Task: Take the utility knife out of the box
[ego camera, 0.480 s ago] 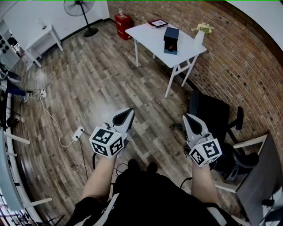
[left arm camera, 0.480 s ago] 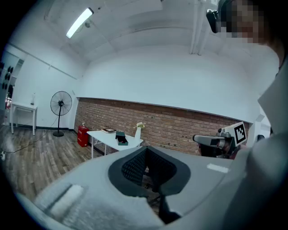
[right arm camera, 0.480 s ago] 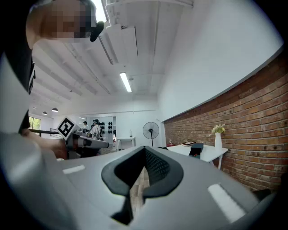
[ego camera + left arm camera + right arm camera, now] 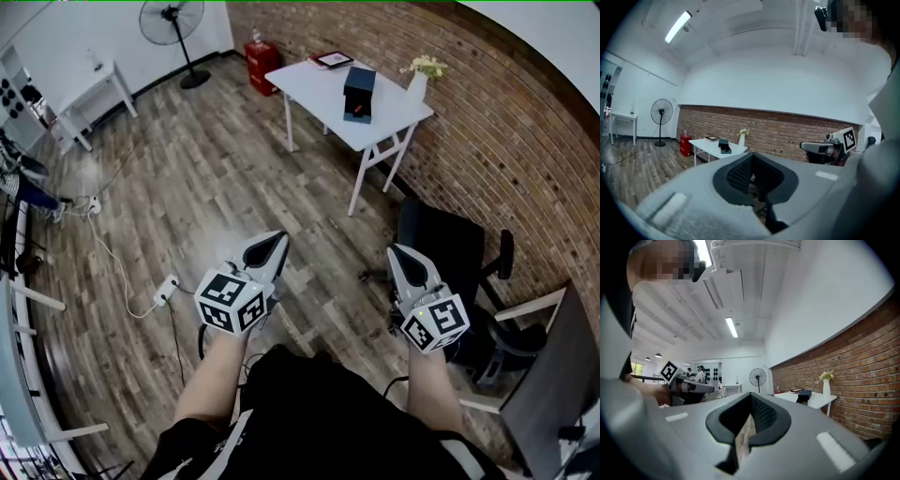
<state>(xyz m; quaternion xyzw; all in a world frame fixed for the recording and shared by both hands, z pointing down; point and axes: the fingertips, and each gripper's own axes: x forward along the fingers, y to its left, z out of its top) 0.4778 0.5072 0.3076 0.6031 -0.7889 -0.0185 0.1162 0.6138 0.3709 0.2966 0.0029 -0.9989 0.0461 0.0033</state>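
My left gripper [image 4: 273, 245] and right gripper [image 4: 402, 255] both pressed together, empty, over brown wood-plank floor [image 4: 187, 169]; dark rectangular box [image 4: 359, 91] well apart, on white rectangular table [image 4: 314, 86].

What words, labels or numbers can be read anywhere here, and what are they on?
No words or numbers are readable in any view.
On the left gripper and right gripper: square black-and-white patterns only, no letters.
On the red container: any print is too small to read.
On the dark box and the flat item on the white table: no legible label.
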